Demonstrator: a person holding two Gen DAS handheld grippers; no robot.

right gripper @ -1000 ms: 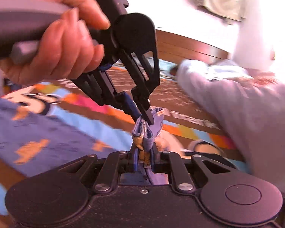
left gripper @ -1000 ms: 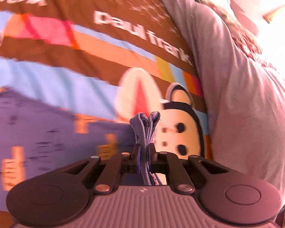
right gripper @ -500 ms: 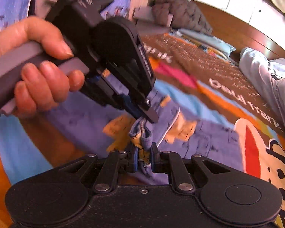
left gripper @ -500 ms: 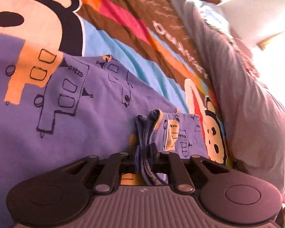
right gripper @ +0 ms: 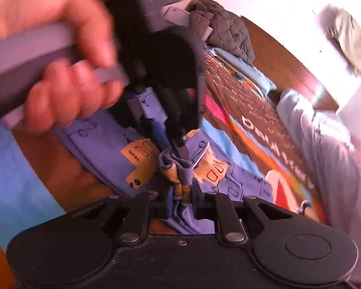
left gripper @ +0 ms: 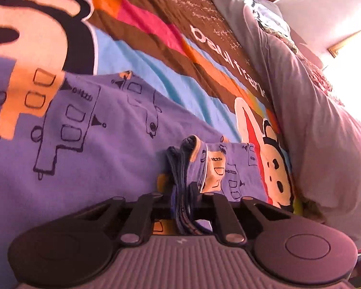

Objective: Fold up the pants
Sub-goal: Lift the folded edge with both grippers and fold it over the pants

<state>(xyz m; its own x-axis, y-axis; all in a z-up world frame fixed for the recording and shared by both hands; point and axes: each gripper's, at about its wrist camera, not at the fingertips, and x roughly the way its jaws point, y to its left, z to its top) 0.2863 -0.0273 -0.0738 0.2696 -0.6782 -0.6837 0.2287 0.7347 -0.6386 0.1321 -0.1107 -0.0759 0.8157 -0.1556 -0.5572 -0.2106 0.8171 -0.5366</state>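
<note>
Purple pants (left gripper: 84,144) with orange and black prints lie spread on the bed. In the left wrist view my left gripper (left gripper: 183,187) pinches a bunched, layered edge of the pants (left gripper: 187,151); its jaws are closing on the cloth. My right gripper (right gripper: 183,190) is shut on a fold of the same pants (right gripper: 103,144), purple and orange cloth between its pads. Just ahead of it, the left gripper (right gripper: 178,149) held by a hand (right gripper: 60,72) grips the same bunch, the two tips almost touching.
The bedspread (left gripper: 156,55) is brown, blue and orange with cartoon faces. A grey garment (left gripper: 312,120) lies along its right side. A dark quilted jacket (right gripper: 223,31) and a wooden headboard (right gripper: 288,48) are at the far end.
Both grippers came down together with the held edge, from above the bedspread to low over the spread pants. The right gripper's view has rolled. Both grips are unchanged.
</note>
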